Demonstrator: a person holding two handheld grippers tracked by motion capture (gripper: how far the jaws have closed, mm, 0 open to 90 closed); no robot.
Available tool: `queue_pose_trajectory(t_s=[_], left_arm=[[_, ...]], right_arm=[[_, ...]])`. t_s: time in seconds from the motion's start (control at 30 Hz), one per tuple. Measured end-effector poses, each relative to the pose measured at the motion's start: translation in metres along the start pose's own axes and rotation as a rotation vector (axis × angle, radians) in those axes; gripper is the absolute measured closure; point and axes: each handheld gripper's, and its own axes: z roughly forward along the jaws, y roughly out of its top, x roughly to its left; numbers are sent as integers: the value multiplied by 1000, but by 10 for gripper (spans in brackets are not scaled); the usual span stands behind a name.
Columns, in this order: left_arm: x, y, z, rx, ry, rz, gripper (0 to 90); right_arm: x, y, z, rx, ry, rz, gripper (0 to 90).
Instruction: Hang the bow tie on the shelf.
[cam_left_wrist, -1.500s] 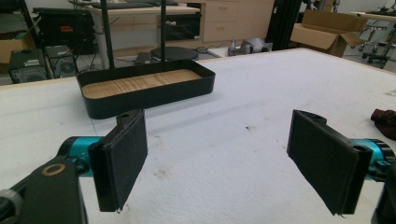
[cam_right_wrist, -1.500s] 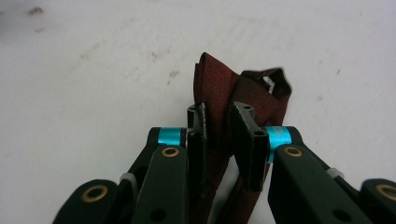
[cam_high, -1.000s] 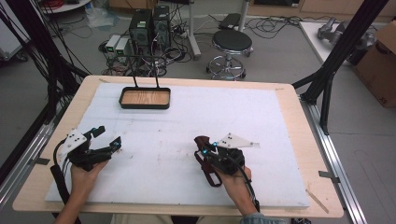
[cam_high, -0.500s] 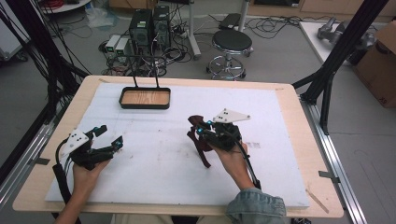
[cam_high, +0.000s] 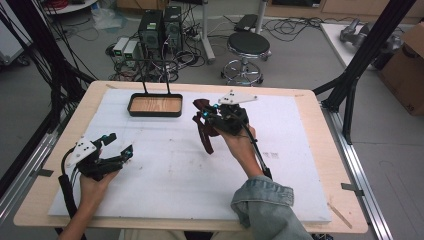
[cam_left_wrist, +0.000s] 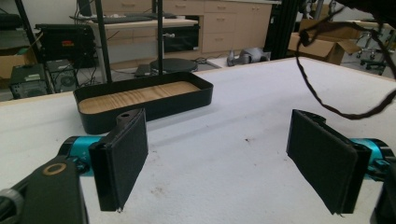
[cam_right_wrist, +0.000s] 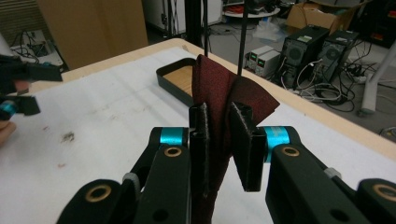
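My right gripper (cam_high: 201, 116) is shut on a dark red cloth (cam_high: 205, 136), held in the air over the middle of the white mat. The cloth hangs down from the jaws as a crumpled strip. In the right gripper view the cloth (cam_right_wrist: 219, 88) stands pinched between the two pads of that gripper (cam_right_wrist: 224, 140), with a black tray (cam_right_wrist: 173, 80) beyond it. The tray (cam_high: 131, 106) has a wooden floor and sits at the far left of the mat. My left gripper (cam_high: 120, 144) rests near the left edge, open and with nothing in it (cam_left_wrist: 224, 163). A thin dark cord (cam_left_wrist: 327, 105) dangles at the upper right of its view.
Two thin black posts (cam_high: 155, 75) rise behind the tray. The white mat (cam_high: 165, 175) lies on a wooden table (cam_high: 320, 120). A stool (cam_high: 248, 45) and computer towers (cam_high: 160, 25) stand on the floor beyond, and a cardboard box (cam_high: 407, 65) sits at the right.
My right hand has risen and moved away from the person toward the tray, lifting the red cloth off the mat. The left hand has stayed where it was.
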Motion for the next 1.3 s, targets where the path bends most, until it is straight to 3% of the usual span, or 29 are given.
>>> queue_pose_trajectory(t_s=[0.33,0.83,0.97,1.3], left_arm=[[-3,0,2,-3,-12,19,210],[-2,0,4,0,-16,8,210],[-2,0,4,-3,-17,1,210],[-2,0,5,-3,-31,-11,210]], right_arm=[[-7,22,28,-24,3,-7,778],[-15,53,75,-79,38,-42,780],[-15,58,82,-96,25,-60,780],[-21,71,100,-149,20,-44,780]])
